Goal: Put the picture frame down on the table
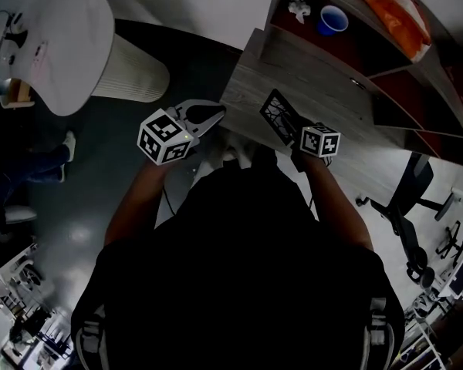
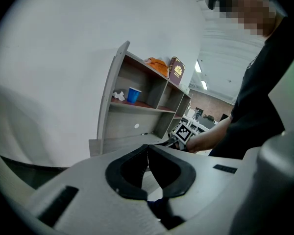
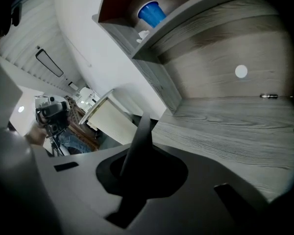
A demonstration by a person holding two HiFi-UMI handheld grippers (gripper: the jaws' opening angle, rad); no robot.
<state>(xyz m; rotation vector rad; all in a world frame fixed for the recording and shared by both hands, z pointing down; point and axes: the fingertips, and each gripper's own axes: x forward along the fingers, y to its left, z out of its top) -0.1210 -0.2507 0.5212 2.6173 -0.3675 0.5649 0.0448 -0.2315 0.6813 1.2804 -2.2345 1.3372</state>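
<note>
The picture frame (image 1: 278, 114) is a dark, thin panel with a patterned face. It is held tilted over the near left part of the grey wooden table (image 1: 355, 133). My right gripper (image 1: 297, 146) is shut on its lower edge. In the right gripper view the frame (image 3: 140, 137) shows edge-on, rising from between the jaws of the right gripper (image 3: 136, 155), with the table top (image 3: 235, 126) beyond it. Whether the frame touches the table I cannot tell. My left gripper (image 1: 208, 114) hovers off the table's left end, its tips together and nothing held, as the left gripper view shows it (image 2: 148, 147).
A shelf unit stands on the back of the table, with a blue cup (image 1: 332, 19), crumpled white paper (image 1: 297, 2) and an orange bag (image 1: 393, 10) on it. A black office chair (image 1: 405, 199) stands to the right. A white chair (image 1: 69, 41) stands on the floor at left.
</note>
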